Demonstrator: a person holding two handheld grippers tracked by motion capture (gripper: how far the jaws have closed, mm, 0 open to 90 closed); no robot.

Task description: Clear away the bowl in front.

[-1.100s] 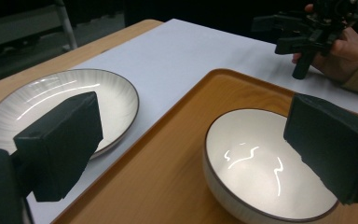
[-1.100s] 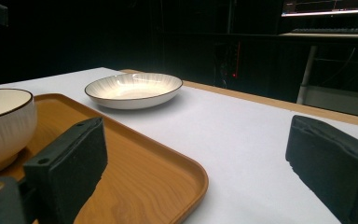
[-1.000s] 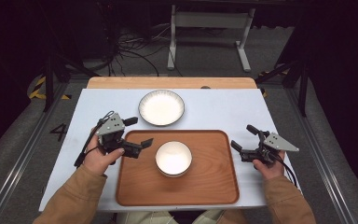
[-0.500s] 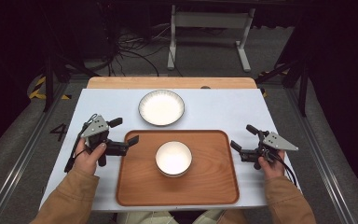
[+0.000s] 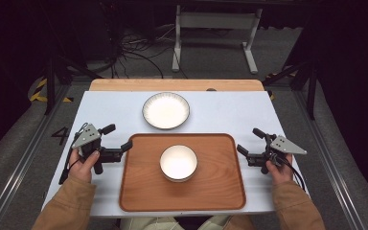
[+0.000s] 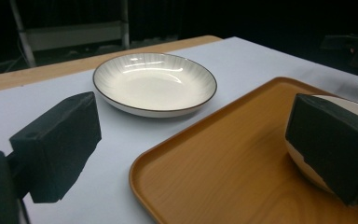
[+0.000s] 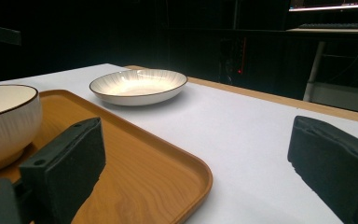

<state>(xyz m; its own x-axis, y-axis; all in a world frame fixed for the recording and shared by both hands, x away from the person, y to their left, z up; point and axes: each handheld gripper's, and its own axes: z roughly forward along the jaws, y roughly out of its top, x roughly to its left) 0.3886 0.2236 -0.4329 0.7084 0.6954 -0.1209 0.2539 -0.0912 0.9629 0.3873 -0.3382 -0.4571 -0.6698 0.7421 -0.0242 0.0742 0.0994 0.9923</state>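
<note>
I see the bowl (image 5: 178, 163) set mid-tray (image 5: 139, 201); the plate (image 5: 166, 110) waits near the table's far edge. My left gripper (image 5: 121, 140) and right gripper (image 5: 247, 142) gape empty.

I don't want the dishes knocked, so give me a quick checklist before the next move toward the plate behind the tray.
1. Left gripper jaws open, nothing held: ok.
2. Right gripper jaws open, nothing held: ok.
3. White ribbed bowl upright inside the brown wooden tray: ok.
4. Shallow white plate with dark rim flat on the white table, apart from the tray: ok.
5. Left gripper clear of the tray edge: cannot tell.
</note>
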